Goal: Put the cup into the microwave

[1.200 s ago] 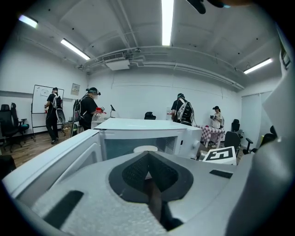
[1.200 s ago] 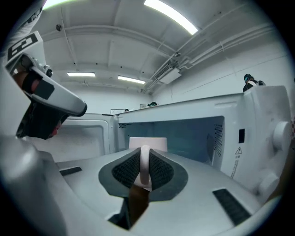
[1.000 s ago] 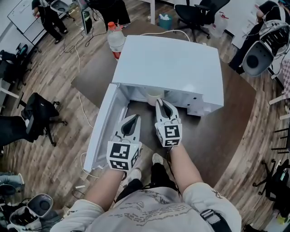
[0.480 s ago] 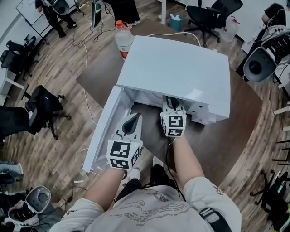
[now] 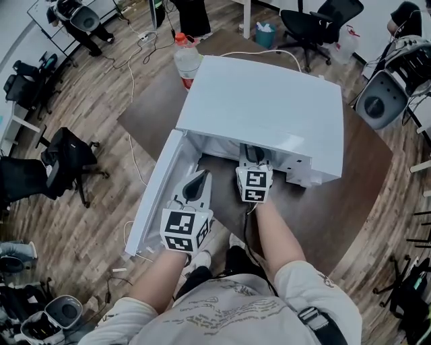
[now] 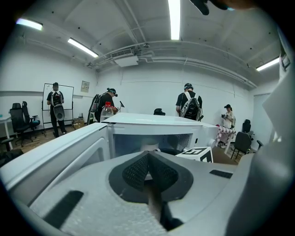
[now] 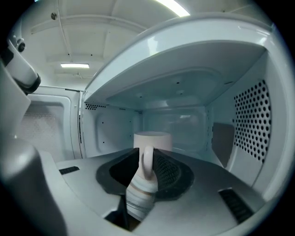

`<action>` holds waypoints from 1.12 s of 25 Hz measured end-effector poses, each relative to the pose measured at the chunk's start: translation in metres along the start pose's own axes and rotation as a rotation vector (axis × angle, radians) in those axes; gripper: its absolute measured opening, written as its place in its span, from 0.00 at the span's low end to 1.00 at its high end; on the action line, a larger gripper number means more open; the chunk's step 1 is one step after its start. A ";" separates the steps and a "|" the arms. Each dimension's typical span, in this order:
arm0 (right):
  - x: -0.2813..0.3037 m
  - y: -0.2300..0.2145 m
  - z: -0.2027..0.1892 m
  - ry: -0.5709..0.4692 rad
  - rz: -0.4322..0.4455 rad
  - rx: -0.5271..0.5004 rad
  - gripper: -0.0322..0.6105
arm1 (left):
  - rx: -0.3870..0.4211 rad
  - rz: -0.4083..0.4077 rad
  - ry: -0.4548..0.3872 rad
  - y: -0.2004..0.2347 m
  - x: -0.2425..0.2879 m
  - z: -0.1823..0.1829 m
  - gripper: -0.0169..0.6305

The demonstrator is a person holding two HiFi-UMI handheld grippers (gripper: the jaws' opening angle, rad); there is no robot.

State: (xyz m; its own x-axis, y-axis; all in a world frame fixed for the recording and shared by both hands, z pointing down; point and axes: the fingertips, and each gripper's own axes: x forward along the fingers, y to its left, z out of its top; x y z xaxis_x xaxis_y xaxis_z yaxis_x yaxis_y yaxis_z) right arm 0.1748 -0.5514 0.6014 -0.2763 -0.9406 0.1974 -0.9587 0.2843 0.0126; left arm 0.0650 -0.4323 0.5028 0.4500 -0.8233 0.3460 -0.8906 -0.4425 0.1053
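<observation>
The white microwave [image 5: 262, 108] stands on a dark table with its door [image 5: 156, 192] swung open to the left. My right gripper [image 5: 252, 156] reaches into the cavity, and only its rear and marker cube show in the head view. In the right gripper view the pale cup [image 7: 152, 140] stands upright inside the cavity with its handle [image 7: 147, 161] between my right gripper [image 7: 146, 156] jaws. Those jaws have just been opening, and a dark gap shows left of the handle. My left gripper [image 5: 195, 183] hovers shut and empty in front of the door. From there the cup [image 6: 150, 146] shows dimly inside.
A plastic bottle with a red label [image 5: 187, 59] stands at the table's far left corner beside the microwave. The table edge [image 5: 350, 189] lies right of the microwave. Office chairs [image 5: 306, 20], cables and several people surround the table.
My right gripper has pushed deeper into the microwave with the cup, which now sits hidden under the roof in the head view. The left gripper has stayed in place.
</observation>
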 end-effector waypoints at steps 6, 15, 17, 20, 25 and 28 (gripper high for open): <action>-0.009 -0.002 0.000 0.020 -0.049 -0.004 0.31 | -0.005 -0.007 0.001 -0.003 -0.007 0.000 0.05; -0.055 0.000 0.004 0.060 -0.095 0.010 0.13 | -0.006 -0.024 -0.046 -0.013 -0.026 0.016 0.05; -0.067 0.006 0.016 0.050 -0.093 0.015 0.11 | -0.008 -0.027 -0.064 -0.016 -0.033 0.023 0.05; -0.090 0.012 0.027 0.047 -0.086 0.023 0.09 | -0.009 -0.036 -0.096 -0.023 -0.044 0.033 0.05; -0.134 0.033 0.075 0.018 -0.083 0.007 0.07 | -0.012 -0.073 -0.146 -0.032 -0.063 0.050 0.05; -0.162 0.050 0.118 -0.036 -0.070 0.015 0.07 | -0.021 -0.088 -0.167 -0.035 -0.073 0.056 0.05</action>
State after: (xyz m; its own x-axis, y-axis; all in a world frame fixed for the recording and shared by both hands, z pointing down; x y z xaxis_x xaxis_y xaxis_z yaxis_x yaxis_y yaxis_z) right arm 0.1641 -0.4066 0.4545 -0.2103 -0.9643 0.1608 -0.9766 0.2147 0.0102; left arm 0.0672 -0.3768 0.4217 0.5297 -0.8300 0.1747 -0.8475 -0.5098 0.1481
